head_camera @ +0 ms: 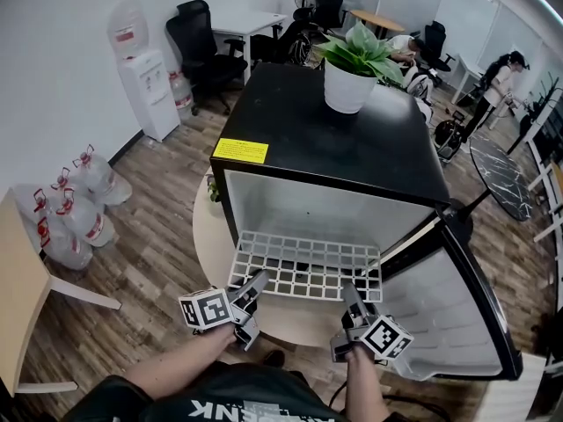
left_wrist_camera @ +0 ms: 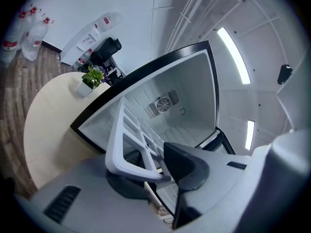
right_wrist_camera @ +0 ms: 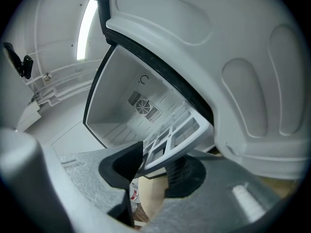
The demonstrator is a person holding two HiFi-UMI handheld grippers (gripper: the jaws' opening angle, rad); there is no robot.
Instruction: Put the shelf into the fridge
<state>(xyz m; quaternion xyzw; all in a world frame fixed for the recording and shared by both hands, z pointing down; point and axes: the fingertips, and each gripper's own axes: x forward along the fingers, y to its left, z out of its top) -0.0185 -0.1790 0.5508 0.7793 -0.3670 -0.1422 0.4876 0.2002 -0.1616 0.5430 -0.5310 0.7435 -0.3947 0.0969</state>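
Fingers (left_wrist_camera: pixel 187 166) of the left gripper (head_camera: pixel 256 286) and the right gripper (head_camera: pixel 353 295) are both clamped on the front rim of the white shelf (head_camera: pixel 308 266), whose back part is already inside the open fridge (head_camera: pixel 334 148) on the round counter (head_camera: pixel 209 236). I judge the task about half done: the shelf is not yet pushed fully in and released. Only the gripper views show the fan (right_wrist_camera: pixel 142 106) on the inner back wall, and only the head view shows the potted plant (head_camera: pixel 352 69) on top.

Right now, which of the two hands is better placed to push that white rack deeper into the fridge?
Probably left. The left gripper and right gripper both clamp the shelf by its front edge, but the right one sits close beside the open door; the left has free room.
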